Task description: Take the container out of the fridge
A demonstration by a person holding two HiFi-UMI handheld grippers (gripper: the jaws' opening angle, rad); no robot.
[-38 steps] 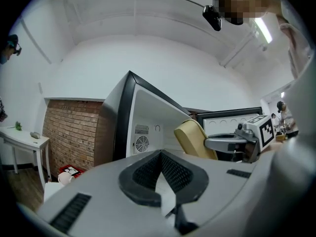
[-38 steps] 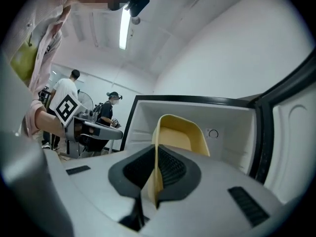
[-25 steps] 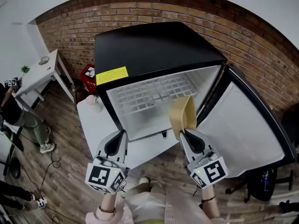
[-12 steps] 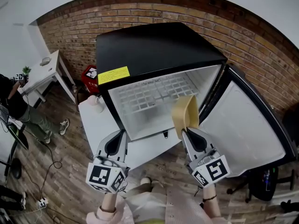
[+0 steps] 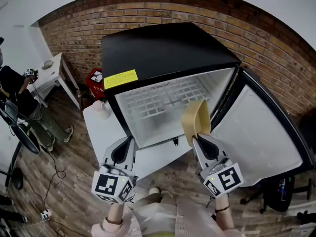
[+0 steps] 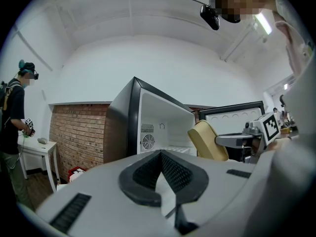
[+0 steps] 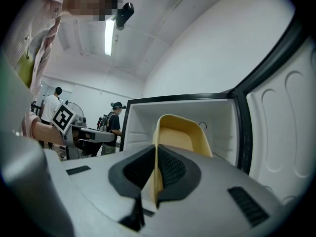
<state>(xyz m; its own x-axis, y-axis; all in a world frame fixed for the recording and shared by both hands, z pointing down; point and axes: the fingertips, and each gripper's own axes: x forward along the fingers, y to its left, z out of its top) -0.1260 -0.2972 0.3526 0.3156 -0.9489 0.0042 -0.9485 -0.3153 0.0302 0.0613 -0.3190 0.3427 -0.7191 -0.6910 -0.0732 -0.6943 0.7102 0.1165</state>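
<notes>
The right claw (image 5: 196, 139) is clamped on the tan container (image 5: 195, 118), right of centre before the open fridge (image 5: 163, 53). The left claw (image 5: 129, 140), lower left, is closed and empty.

1. The container (image 5: 196, 121) is a tan, open-topped plastic tub. It is tilted on its side and held in the air at the fridge's open front, right of the middle. The right claw (image 5: 199, 139) pinches 1 wall at the rim.
2. The fridge (image 5: 163, 53) is black with a white inside. Its door (image 5: 256, 137) is swung wide to the right.
</notes>
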